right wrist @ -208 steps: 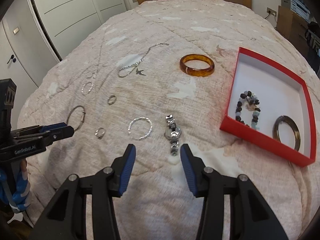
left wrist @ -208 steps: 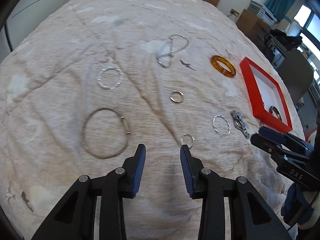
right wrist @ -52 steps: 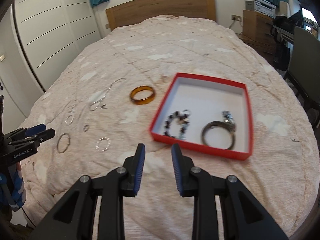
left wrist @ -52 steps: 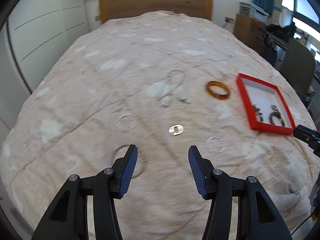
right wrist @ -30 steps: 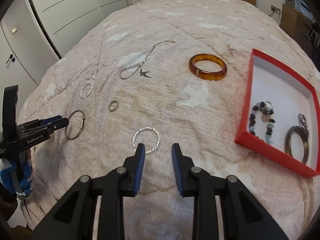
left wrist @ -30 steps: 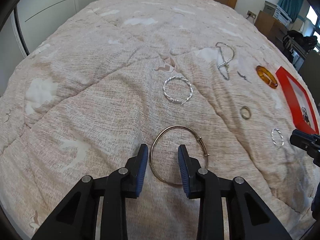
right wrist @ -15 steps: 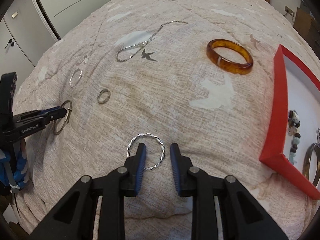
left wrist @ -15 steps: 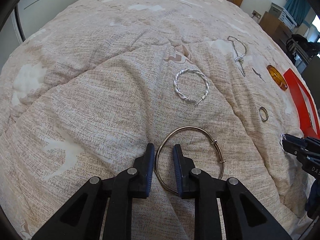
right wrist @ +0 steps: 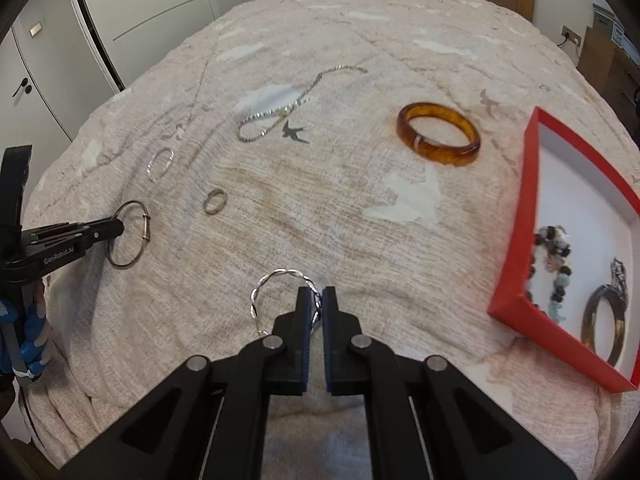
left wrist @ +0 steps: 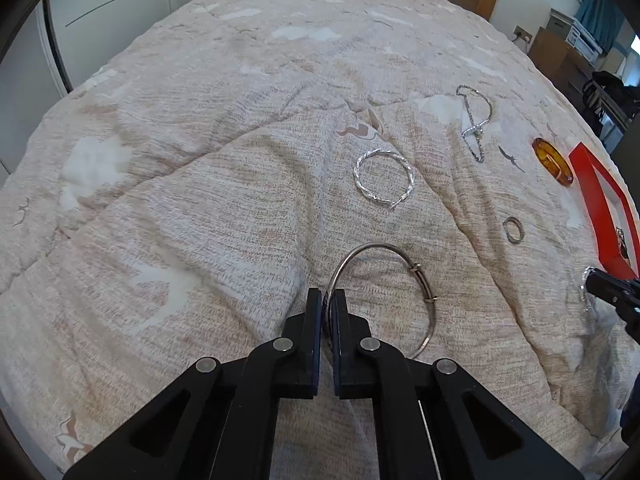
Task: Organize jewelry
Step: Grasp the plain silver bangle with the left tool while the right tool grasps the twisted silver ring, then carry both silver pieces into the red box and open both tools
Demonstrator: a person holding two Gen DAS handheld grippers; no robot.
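My left gripper (left wrist: 327, 296) has its jaws closing tight on the near-left rim of a thin silver bangle (left wrist: 416, 269), which lies on the beige bedspread. In the right wrist view, my right gripper (right wrist: 318, 294) pinches the near-right rim of a small twisted silver ring (right wrist: 280, 273), its jaws closing the same way. The red box (right wrist: 516, 216) at the right holds a bead bracelet (right wrist: 554, 256), a dark bangle (right wrist: 600, 320) and a metal watch (right wrist: 618, 276). The left gripper (right wrist: 120, 226) also shows at the left edge, on the thin bangle (right wrist: 142, 220).
Loose on the bedspread lie an amber bangle (right wrist: 440, 150), a silver chain necklace (right wrist: 276, 111), a small ring (right wrist: 208, 204) and a larger twisted silver bangle (left wrist: 380, 200). A wooden headboard stands at the far end, white wardrobes to the left.
Both pairs of jaws have gone from partly open around their rings to closed on the wire. Neither hand has shifted much, and both rings still lie on the bedspread.
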